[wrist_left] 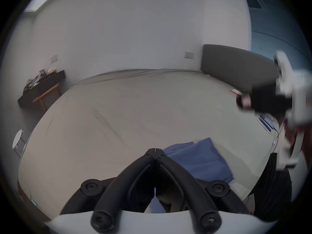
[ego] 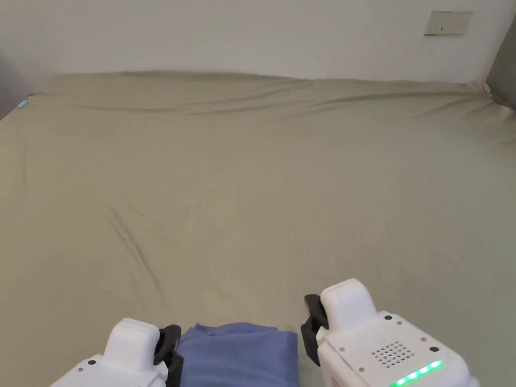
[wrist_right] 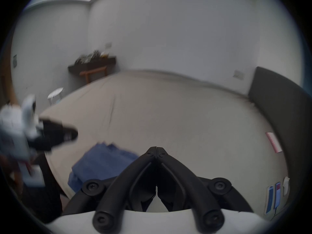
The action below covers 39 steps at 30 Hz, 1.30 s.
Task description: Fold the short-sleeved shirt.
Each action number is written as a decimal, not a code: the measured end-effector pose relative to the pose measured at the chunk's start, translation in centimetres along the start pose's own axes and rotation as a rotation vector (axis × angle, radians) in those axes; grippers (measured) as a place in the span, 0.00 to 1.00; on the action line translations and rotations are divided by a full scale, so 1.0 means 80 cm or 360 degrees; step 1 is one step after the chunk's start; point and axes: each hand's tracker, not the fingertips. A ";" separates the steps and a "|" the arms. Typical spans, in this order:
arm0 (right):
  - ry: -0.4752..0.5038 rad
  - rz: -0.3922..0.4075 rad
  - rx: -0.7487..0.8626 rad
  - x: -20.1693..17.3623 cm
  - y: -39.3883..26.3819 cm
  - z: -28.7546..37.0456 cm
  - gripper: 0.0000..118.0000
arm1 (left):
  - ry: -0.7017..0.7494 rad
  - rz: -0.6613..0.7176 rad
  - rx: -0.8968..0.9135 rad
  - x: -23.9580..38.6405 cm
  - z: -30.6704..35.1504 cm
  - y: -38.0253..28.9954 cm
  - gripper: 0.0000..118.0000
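Head view: folded blue shirt (ego: 237, 355) at the near edge of the bed (ego: 252, 191), between both claws.

Looks essentially finished: compact rectangle, no sleeve sticking out, perhaps only a final tidy left. Left claw (wrist_left: 155, 150) clenched, empty, raised just left of the shirt. Right claw (wrist_right: 156, 149) likewise clenched on nothing, held off the cloth just to its right, both pointing toward the far edge.
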 end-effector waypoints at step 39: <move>0.0026 -0.0042 -0.0234 -0.006 -0.002 -0.051 0.00 | -0.0732 0.0928 -0.0835 -0.051 -0.155 -0.053 0.33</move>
